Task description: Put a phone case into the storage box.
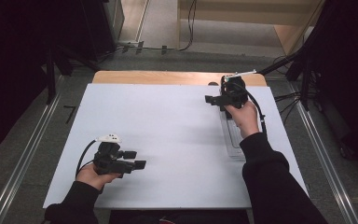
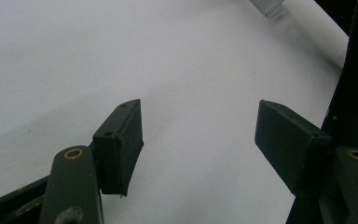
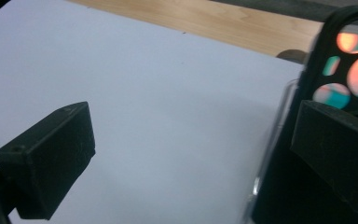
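Note:
My right gripper is at the far right of the white table top, open, jaws set wide. In the right gripper view a black case with round cut-outs, showing orange and teal through the holes, stands against the right jaw, with a clear plastic edge beside it. Whether the jaw touches the case is unclear. A long clear plastic piece lies on the table under the right hand. My left gripper hovers near the front left, open with nothing between its jaws.
A wooden strip runs along the table's back edge, with a small dark round thing on it. Grey floor, cables and dark stands surround the table. The person's dark right sleeve crosses the front right corner.

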`<action>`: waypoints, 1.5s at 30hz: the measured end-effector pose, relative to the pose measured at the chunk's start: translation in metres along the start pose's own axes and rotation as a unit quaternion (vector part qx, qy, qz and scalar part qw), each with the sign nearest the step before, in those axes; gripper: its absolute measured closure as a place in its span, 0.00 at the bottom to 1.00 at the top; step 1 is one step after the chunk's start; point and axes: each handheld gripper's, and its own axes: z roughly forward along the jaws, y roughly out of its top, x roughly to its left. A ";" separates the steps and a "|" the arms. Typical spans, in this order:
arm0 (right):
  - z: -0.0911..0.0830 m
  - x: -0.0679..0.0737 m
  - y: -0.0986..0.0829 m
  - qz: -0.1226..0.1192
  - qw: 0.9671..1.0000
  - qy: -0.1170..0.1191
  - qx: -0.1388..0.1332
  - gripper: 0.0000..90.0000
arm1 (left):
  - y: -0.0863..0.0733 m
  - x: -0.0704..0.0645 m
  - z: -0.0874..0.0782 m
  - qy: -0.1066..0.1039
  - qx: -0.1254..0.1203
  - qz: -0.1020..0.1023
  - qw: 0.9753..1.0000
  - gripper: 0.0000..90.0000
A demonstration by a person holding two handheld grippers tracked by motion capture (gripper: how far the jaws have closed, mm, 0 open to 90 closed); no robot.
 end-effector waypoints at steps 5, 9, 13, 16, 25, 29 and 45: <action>0.002 0.014 -0.005 -0.008 1.000 0.026 0.011 0.00 | 0.001 0.001 0.000 0.001 0.001 0.001 1.000 0.36; 0.003 0.023 -0.010 -0.011 0.999 0.049 0.015 0.00 | 0.002 0.002 -0.001 0.001 -0.002 0.000 1.000 0.36; 0.003 0.030 -0.015 -0.017 0.998 0.061 0.025 0.00 | 0.003 0.002 -0.002 -0.002 -0.002 0.003 1.000 0.36; 0.001 0.034 -0.021 -0.023 0.997 0.067 0.035 0.13 | 0.004 0.003 -0.002 -0.002 0.002 0.004 1.000 0.36; -0.010 0.041 -0.038 -0.028 0.992 0.109 0.050 0.14 | 0.006 0.003 -0.002 -0.006 0.000 0.008 1.000 0.36; -0.016 0.042 -0.045 -0.035 0.992 0.114 0.041 0.17 | 0.007 0.003 -0.001 -0.006 0.001 0.010 1.000 0.36; -0.037 0.056 -0.077 -0.066 0.987 0.130 0.062 0.19 | 0.007 0.002 0.000 -0.007 0.001 0.011 1.000 0.36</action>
